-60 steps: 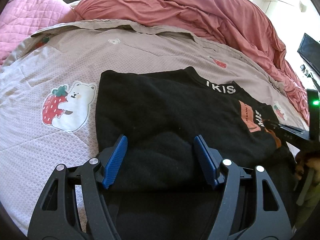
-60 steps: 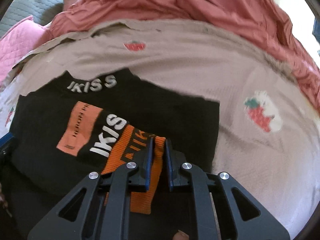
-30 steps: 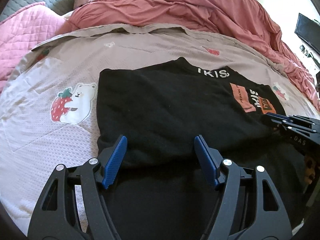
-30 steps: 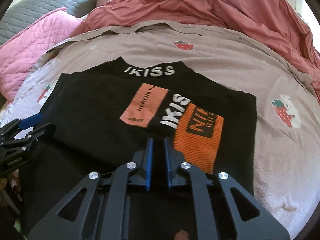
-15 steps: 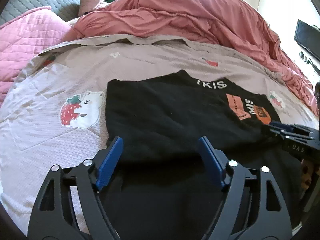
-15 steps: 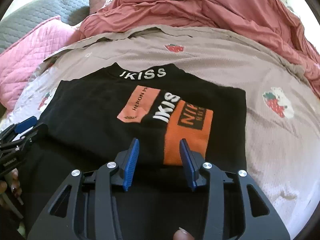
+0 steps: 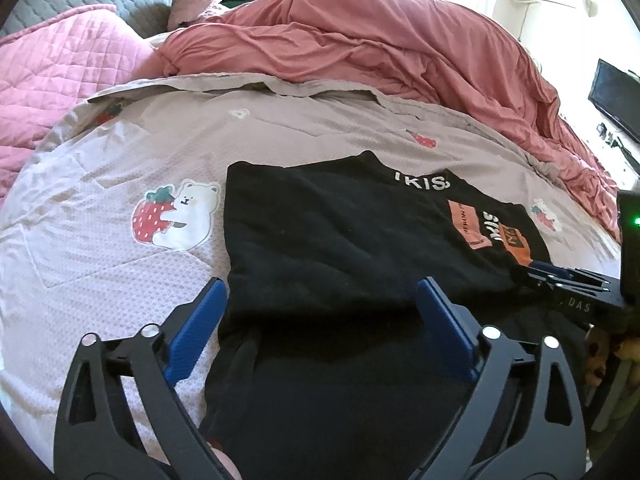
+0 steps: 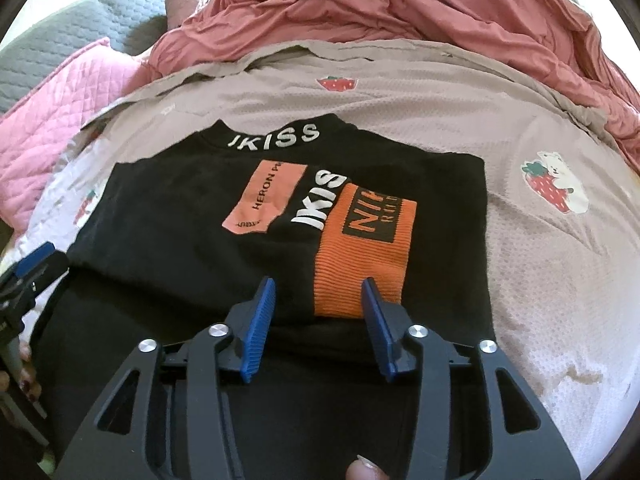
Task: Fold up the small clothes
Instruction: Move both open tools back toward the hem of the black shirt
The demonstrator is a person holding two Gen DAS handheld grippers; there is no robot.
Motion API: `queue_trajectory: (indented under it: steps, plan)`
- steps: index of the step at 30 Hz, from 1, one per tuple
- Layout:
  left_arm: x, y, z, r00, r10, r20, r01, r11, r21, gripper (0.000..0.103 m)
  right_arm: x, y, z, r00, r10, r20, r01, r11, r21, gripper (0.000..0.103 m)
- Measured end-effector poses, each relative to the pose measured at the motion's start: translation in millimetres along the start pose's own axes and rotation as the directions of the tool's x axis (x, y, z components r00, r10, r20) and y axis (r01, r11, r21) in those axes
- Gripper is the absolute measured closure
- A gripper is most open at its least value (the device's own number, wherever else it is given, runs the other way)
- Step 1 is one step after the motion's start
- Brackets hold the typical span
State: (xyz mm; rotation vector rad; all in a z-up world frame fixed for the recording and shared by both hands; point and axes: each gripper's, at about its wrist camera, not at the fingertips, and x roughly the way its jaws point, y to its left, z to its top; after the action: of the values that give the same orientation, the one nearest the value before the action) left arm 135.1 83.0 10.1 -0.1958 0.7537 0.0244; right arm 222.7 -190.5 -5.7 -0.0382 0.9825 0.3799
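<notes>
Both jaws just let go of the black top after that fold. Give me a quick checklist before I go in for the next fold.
1. Left gripper clear of cloth: ok, jaws have just been opening, nothing between them.
2. Right gripper released: ok, jaws have just been opening, pads not pressing the top.
3. Black top lying flat on the bedsheet: ok, folded edge looks straight.
4. Orange cuff laid over the front: ok.
5. Lower part of the top near the cameras smooth: cannot tell, too dark.
6. Red duvet clear of the top: ok.
</notes>
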Motion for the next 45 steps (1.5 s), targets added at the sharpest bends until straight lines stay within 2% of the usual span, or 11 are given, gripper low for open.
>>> queue_trajectory:
  steps: [11, 13, 19, 23, 24, 26, 38, 45]
  plan:
    - [-13, 5, -4, 1.0, 0.001, 0.024, 0.0, 1.0, -0.014, 0.01, -25, 1, 1, 0.998, 0.026, 0.063, -0.027, 0.999, 0.017, 0.021]
    - [-14, 6, -4, 1.0, -0.003, 0.026, 0.004, 1.0, -0.023, 0.01, -29, 2, 1, 0.997, 0.027, 0.077, -0.028, 0.999, 0.017, 0.017]
    - [-17, 12, -6, 1.0, -0.008, 0.028, 0.009, 0.999, -0.053, 0.01, -39, 7, 3, 0.995, 0.031, 0.1, -0.032, 0.999, 0.01, 0.017]
    - [-26, 10, -8, 0.998, 0.001, 0.055, 0.001, 0.999, -0.04, 0.01, -44, 9, 3, 0.993, 0.035, 0.108, -0.036, 0.999, 0.01, 0.016]
    - [-28, 10, -8, 0.998, 0.003, 0.059, -0.001, 0.999, -0.039, 0.01, -46, 9, 3, 0.993, 0.038, 0.11, -0.039, 0.999, 0.009, 0.011]
    - [-29, 10, -10, 0.998, 0.009, 0.058, -0.006, 0.999, -0.04, 0.01, -50, 10, 3, 0.992, 0.039, 0.121, -0.04, 0.999, 0.011, 0.009]
    - [-53, 4, -16, 0.997, 0.01, 0.08, -0.008, 1.0, -0.026, 0.01, -74, 11, 3, 0.987, 0.053, 0.15, -0.056, 0.998, 0.013, 0.008]
    - [-67, -2, -24, 0.998, 0.016, 0.067, -0.015, 1.0, -0.016, 0.01, -89, 9, 1, 0.984, 0.064, 0.167, -0.067, 0.998, 0.013, 0.008]
